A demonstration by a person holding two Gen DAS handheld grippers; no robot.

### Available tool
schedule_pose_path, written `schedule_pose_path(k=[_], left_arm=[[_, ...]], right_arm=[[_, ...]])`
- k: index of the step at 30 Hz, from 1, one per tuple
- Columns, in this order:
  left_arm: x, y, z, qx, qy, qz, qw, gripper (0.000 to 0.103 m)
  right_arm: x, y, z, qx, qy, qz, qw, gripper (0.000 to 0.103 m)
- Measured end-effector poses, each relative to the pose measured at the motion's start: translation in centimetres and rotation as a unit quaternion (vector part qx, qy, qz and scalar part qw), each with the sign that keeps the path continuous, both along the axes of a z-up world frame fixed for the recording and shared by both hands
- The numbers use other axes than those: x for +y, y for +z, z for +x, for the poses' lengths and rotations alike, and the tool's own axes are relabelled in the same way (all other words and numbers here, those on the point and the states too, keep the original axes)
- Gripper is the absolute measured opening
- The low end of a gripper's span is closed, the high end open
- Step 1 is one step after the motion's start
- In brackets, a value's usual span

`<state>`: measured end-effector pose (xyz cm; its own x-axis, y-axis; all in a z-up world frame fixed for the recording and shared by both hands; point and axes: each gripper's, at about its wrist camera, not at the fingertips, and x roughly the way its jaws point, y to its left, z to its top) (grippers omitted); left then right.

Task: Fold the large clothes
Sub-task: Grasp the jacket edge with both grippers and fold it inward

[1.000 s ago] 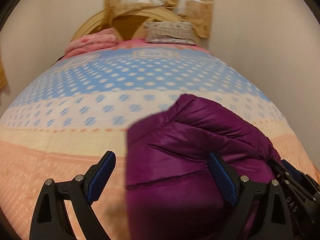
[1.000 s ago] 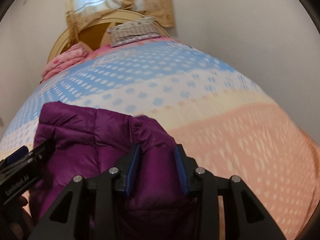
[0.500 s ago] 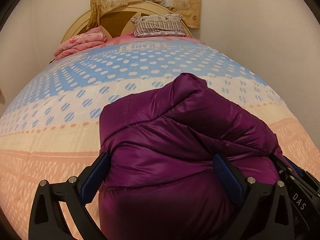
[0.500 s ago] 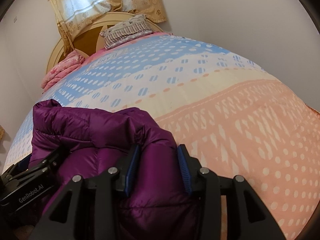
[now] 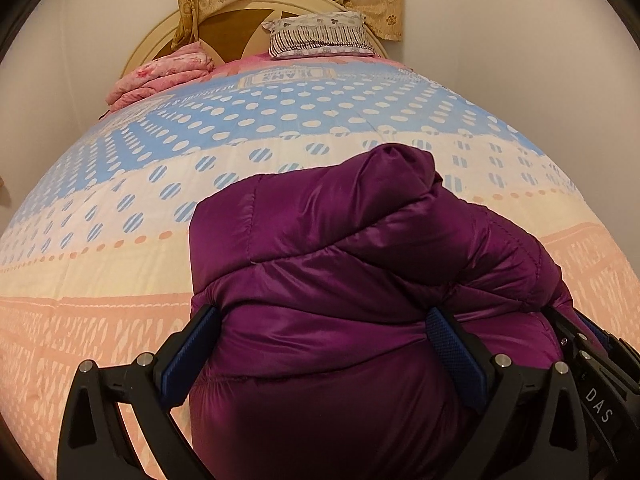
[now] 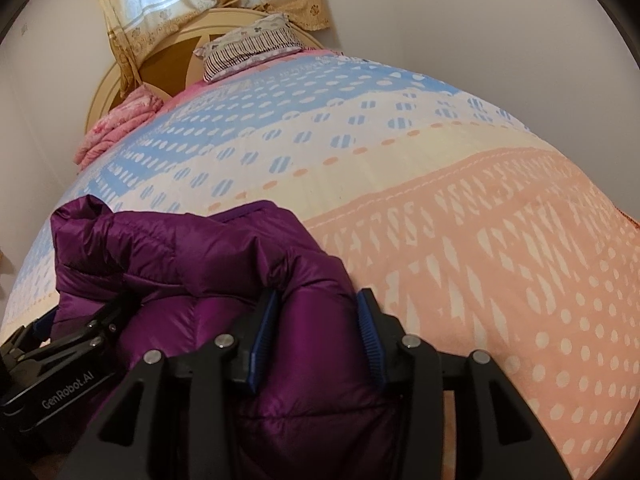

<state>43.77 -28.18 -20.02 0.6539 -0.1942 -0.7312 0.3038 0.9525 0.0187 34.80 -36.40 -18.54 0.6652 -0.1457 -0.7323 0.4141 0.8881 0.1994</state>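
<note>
Left wrist: jacket (image 5: 360, 280) now fills the wider-opened left claw (image 5: 324, 344).

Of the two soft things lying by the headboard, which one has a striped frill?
The grey-white patterned pillow with the dark striped frill, leaning on the headboard. The other is a plain pink flowered folded blanket, to its left.

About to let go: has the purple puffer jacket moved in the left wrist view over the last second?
Yes. The purple puffer jacket now spreads leftward and reaches further up the polka-dot bedspread, toward the striped pillow.
</note>
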Motion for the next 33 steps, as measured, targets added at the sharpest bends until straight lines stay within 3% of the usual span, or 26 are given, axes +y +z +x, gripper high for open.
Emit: schedule_pose_path(k=[33], left_arm=[[0.0, -0.5, 0.5, 0.01, 0.004, 0.011, 0.9999, 0.102]], right_arm=[[0.7, -0.8, 1.3, 0.046, -0.002, -0.032, 0.998, 0.051]])
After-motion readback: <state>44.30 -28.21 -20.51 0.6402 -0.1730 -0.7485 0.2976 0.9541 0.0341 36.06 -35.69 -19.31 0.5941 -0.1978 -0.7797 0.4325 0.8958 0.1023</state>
